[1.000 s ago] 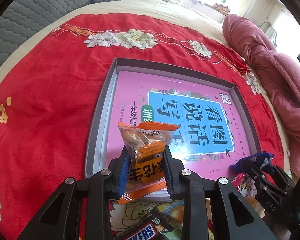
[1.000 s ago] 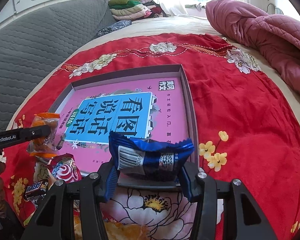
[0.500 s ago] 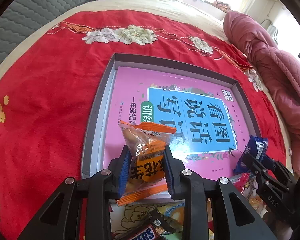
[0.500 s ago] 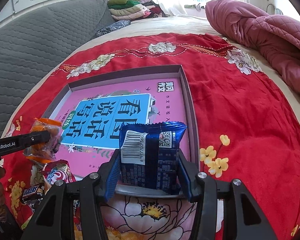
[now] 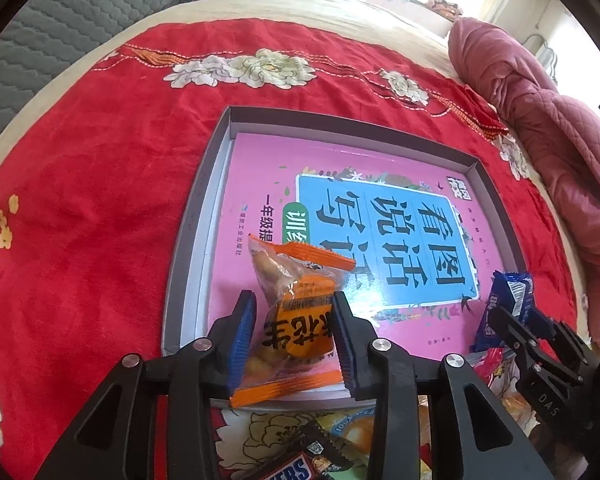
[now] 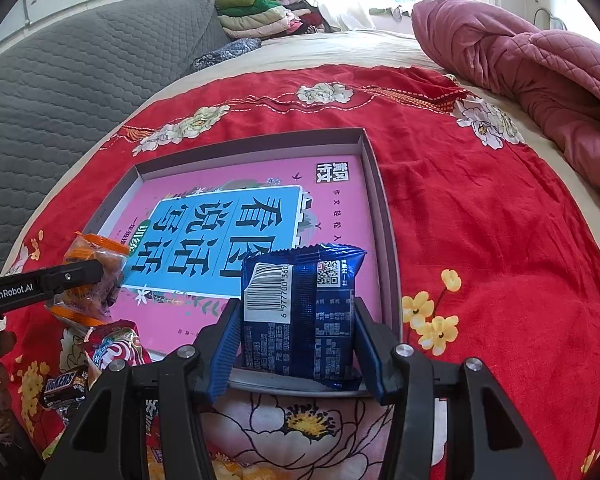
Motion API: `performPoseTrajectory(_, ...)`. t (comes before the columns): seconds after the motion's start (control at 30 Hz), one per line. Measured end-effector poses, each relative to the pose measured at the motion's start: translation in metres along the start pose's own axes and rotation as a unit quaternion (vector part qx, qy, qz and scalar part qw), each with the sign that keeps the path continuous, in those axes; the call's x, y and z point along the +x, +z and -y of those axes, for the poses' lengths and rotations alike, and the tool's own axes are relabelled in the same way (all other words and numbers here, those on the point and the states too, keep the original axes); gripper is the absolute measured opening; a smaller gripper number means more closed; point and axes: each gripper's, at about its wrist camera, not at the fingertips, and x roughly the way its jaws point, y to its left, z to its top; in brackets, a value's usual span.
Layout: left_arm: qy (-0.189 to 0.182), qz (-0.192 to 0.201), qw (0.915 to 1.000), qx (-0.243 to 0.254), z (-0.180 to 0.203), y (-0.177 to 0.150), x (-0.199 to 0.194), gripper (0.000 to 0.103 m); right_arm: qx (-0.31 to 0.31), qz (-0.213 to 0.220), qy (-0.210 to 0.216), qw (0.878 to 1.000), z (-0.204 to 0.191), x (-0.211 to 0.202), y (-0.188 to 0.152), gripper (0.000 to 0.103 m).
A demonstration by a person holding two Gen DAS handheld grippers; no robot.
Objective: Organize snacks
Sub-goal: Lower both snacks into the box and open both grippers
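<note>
The left gripper (image 5: 294,336) has just been opening its jaws. The orange snack packet (image 5: 296,320) is still between them, but the left blue pad (image 5: 242,334) stands clearly apart from the wrapper. The right pad is just beside the wrapper; I cannot tell if it touches. The packet leans to the left and lies over the near edge of the grey tray (image 5: 188,248), close to its near left corner, with its lower orange seal hanging over the rim.

The right gripper (image 6: 296,344) is closed on the blue snack packet (image 6: 300,312); both blue pads press on its sides. The packet stands upright with the barcode side toward the camera. Its lower end is over the near edge of the tray, close to the near right corner.

Inside the tray lies a pink book (image 5: 340,216) with a blue title panel, which fills almost the whole bottom.

The tray rests on a red floral blanket (image 6: 480,216) that covers the bed. In front of the near edge of the tray, more snacks lie on the blanket: a Snickers bar (image 6: 66,386), a red packet (image 6: 114,350) and a few others. At the far right edge of the bed there is a pink quilt (image 6: 540,56), and at the far left a grey quilted cover (image 6: 68,76).
</note>
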Motion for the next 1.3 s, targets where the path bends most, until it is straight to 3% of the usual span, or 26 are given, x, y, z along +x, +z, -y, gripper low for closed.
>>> performPoseTrajectory(0.23,0.001,-0.002,1.0,0.002,0.0,0.0,-0.001,0.047,-0.001,0.001,-0.004,1.0,0.0,0.0,0.0,0.054)
performPoseTrajectory(1.2,0.017,0.026,0.9995,-0.009,-0.007,0.002,-0.028,0.052,0.023,0.018,-0.005,1.0,0.011,-0.011,0.005,0.057)
performPoseTrajectory(1.3,0.018,0.027,0.9994,-0.009,-0.007,0.003,-0.031,0.057,0.024,0.022,-0.004,0.999,0.012,-0.013,0.007,0.058)
